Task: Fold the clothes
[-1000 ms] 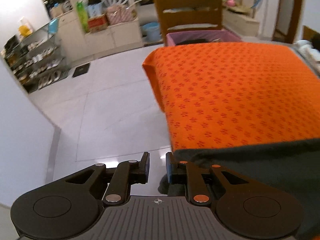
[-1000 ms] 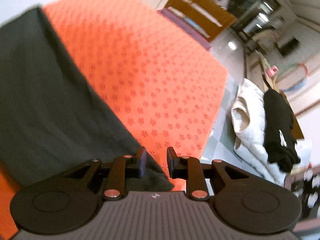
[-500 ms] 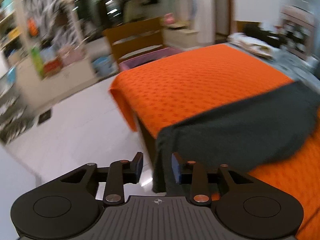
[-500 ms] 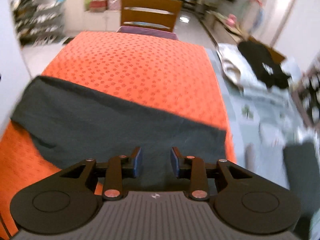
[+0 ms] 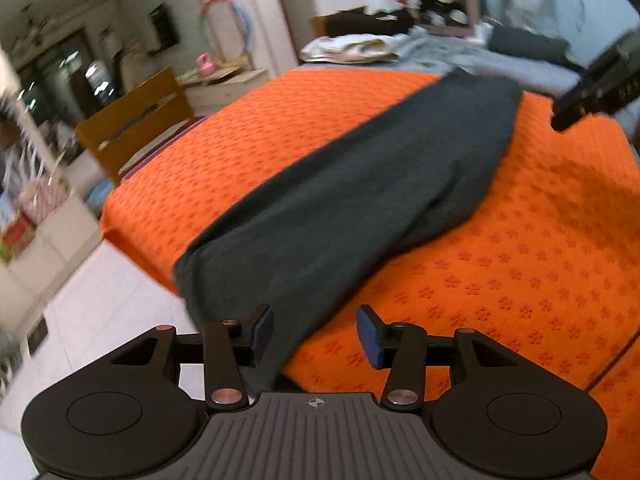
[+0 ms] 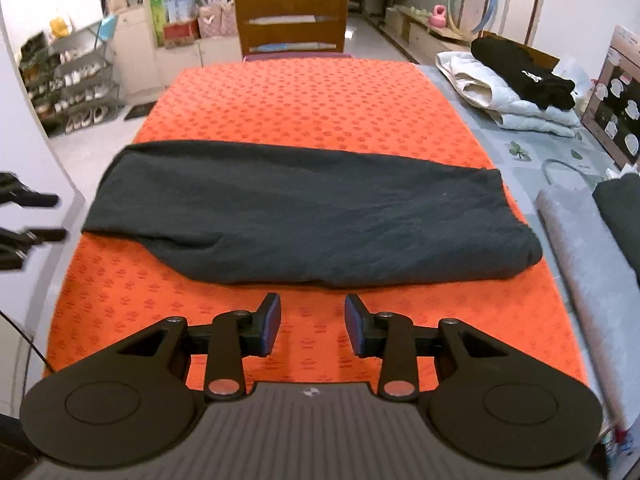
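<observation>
A dark grey garment [image 6: 312, 216] lies folded in a long band across the orange patterned tablecloth [image 6: 320, 96]. My right gripper [image 6: 312, 324] hovers over bare cloth just in front of the garment's near edge; its jaws are opening and nothing is between them. My left gripper [image 5: 316, 332] is at the garment's [image 5: 360, 200] left end, where a corner droops over the table edge. Its jaws are opening, and the fabric passes below them without the pads pressing on it. Each gripper shows in the other's view: the right gripper [image 5: 596, 88] and the left gripper [image 6: 24, 216].
A wooden chair [image 6: 292, 24] stands at the table's far end. To the right, white and black clothes [image 6: 512, 80] are piled on a grey surface, with a grey folded cloth [image 6: 580, 256] nearer. A shoe rack [image 6: 72, 84] and shelves stand at the far left across the tiled floor.
Both grippers' jaws have widened and both views have rolled level. The grippers have drawn back toward the near side, and the garment now lies flat as a folded band.
</observation>
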`<state>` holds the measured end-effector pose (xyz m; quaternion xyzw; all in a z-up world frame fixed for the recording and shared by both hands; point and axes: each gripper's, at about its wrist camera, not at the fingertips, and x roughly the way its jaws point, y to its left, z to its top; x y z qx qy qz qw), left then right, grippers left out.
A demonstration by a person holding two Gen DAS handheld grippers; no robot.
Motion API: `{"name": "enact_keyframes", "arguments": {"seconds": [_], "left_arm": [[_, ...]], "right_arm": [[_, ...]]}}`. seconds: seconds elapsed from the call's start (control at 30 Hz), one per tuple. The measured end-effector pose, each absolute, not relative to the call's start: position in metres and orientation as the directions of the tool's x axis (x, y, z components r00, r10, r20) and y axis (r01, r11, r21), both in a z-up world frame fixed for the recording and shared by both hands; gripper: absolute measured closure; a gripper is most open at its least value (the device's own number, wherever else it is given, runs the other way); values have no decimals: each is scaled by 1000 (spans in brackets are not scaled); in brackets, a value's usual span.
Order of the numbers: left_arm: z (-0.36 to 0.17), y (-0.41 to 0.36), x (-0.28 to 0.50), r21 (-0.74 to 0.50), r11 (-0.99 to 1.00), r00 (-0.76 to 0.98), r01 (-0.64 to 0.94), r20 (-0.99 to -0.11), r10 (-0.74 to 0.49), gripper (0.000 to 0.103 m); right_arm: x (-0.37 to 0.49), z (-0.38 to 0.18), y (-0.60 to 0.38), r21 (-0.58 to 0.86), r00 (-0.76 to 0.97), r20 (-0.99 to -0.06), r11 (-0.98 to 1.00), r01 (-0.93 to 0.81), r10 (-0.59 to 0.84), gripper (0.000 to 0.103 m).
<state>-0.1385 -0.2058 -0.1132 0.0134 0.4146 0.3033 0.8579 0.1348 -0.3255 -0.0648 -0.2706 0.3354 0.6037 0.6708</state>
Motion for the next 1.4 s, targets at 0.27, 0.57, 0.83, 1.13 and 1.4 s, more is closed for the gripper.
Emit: {"name": "enact_keyframes", "arguments": {"seconds": [0.27,0.57,0.83,1.13,1.4], "left_arm": [[-143,-199,-114,387,861,518,-330,-689,508,57],[-112,-139,-127,219,963,617,-158,-740,270,99],[-101,-84,-116,11,985,610,-174,-784,116,99],[-96,-68,-113,-98,983,602,-152,-799,14,98],[-95,-65,-114,-100,987,599,-123,-801,-7,97]], "right_arm": [[101,-79,-329,33,100,-759,192,-981,643,60],[44,-104,-317,106,188,-723,376,-920,664,59],[-7,-126,-279,51,269,-697,421,-906,665,58],[-54,-137,-228,-243,445,-640,384,-891,627,58],[-66,-145,-212,-365,565,-585,433,-824,581,57]]}}
